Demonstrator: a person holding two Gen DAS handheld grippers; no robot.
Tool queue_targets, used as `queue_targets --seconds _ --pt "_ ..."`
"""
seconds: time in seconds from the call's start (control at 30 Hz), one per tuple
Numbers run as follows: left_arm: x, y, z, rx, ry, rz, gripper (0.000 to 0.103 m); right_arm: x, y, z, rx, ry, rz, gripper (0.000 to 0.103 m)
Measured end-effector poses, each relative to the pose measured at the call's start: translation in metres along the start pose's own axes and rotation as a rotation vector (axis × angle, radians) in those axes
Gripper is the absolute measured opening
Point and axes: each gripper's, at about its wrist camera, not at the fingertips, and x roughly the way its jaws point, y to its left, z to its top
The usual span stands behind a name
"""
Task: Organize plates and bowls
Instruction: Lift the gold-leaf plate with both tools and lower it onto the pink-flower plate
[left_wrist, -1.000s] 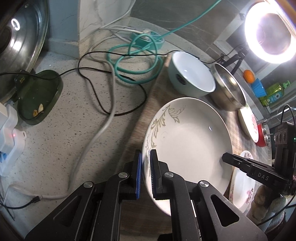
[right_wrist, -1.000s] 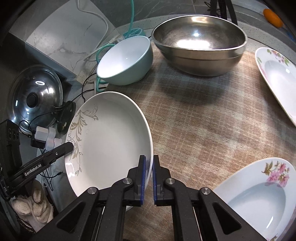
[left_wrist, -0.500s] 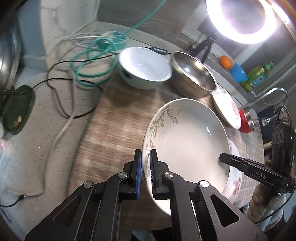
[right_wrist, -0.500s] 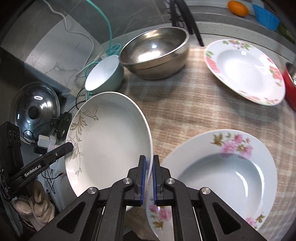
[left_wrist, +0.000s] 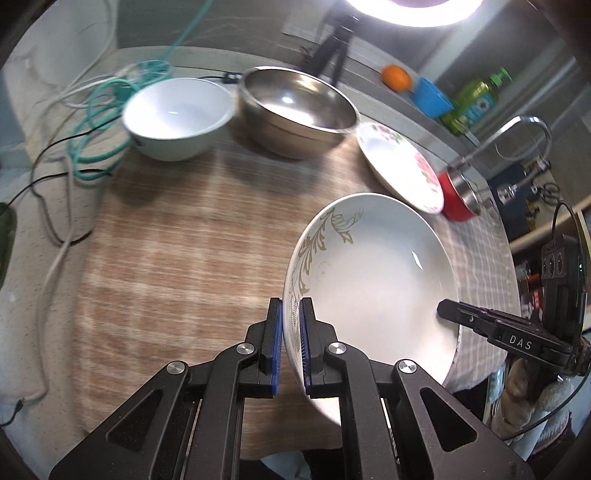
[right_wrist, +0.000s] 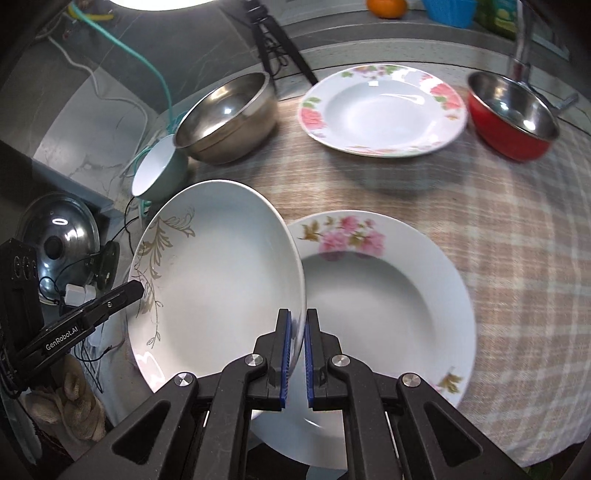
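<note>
Gripping opposite edges of one white deep plate with a grey-gold leaf scroll (left_wrist: 373, 280) (right_wrist: 221, 280), the left tool (left_wrist: 291, 347) and the right tool (right_wrist: 297, 354) each have their blue pads clenched on its rim. In the right wrist view the left tool reaches in from the left side onto the scroll-decorated edge, and a gloved hand (right_wrist: 74, 402) shows below it. The plate is tilted and held above the counter (left_wrist: 177, 258), which carries a beige checked cloth (right_wrist: 517, 258). Its right edge overlaps a white deep plate with pink flowers (right_wrist: 388, 295) lying flat on the cloth just beside and under it.

Farther back on the cloth lie a second pink-flowered white plate (right_wrist: 384, 110) (left_wrist: 399, 166), a red bowl with a steel inside (right_wrist: 513, 118) (left_wrist: 458, 199), a large stainless steel bowl (left_wrist: 295, 110) (right_wrist: 229, 118) and a pale green bowl with a white inside (left_wrist: 177, 114) (right_wrist: 159, 173), the last two close together. Teal cable (left_wrist: 96, 122) coils behind the green bowl. A metal pot lid (right_wrist: 59, 236) sits off the cloth at the left.
</note>
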Motion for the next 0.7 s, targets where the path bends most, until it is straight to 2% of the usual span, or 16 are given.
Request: queue_targets --seconds 0.4,0.7 --pt "0.027 -0.043 -0.006 0.087 0.066 -0.032 0.007 -0.014 -0.049 -0.023 0.093 -0.01 -0.051 0.007" --pt "0.04 -0.061 -0.012 0.125 0.098 -0.033 0.007 -0.022 -0.068 -0.032 0.124 -0.02 -0.078 0.007"
